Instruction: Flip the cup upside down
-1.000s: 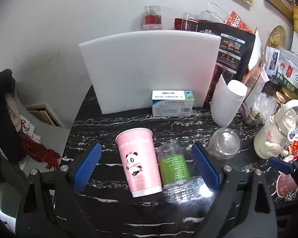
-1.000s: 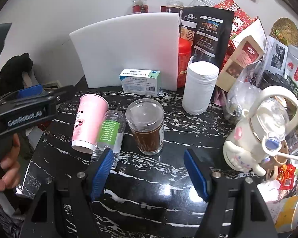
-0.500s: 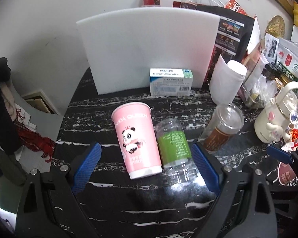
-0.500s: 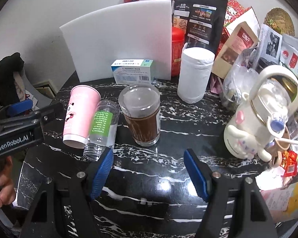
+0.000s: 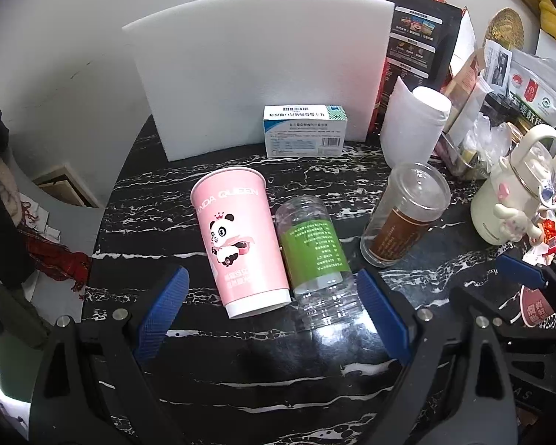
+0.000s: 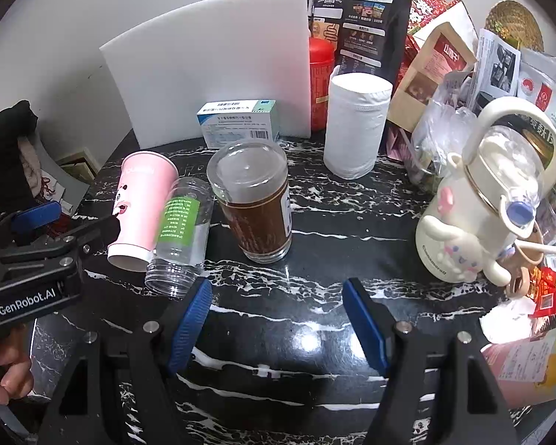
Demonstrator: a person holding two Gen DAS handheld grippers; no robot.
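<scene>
**Pink cup between 2 spread fingers**

Pink panda cup (image 5: 241, 237) stands on the black marble table (image 5: 278, 356), apparently rim-down, touching a clear bottle (image 5: 315, 256) lying beside it. The left gripper (image 5: 274, 319) hangs open before both. The right gripper (image 6: 278, 322) gapes wide, empty, near a brown-banded glass (image 6: 255, 204).

Overhead room light falls evenly and fairly bright. It glares white off the glossy black table (image 6: 315, 341) near its front edge and washes the white foam board (image 5: 255, 70). Fisheye bending curves everything toward dark, vignetted corners; centres stay sharp.
</scene>
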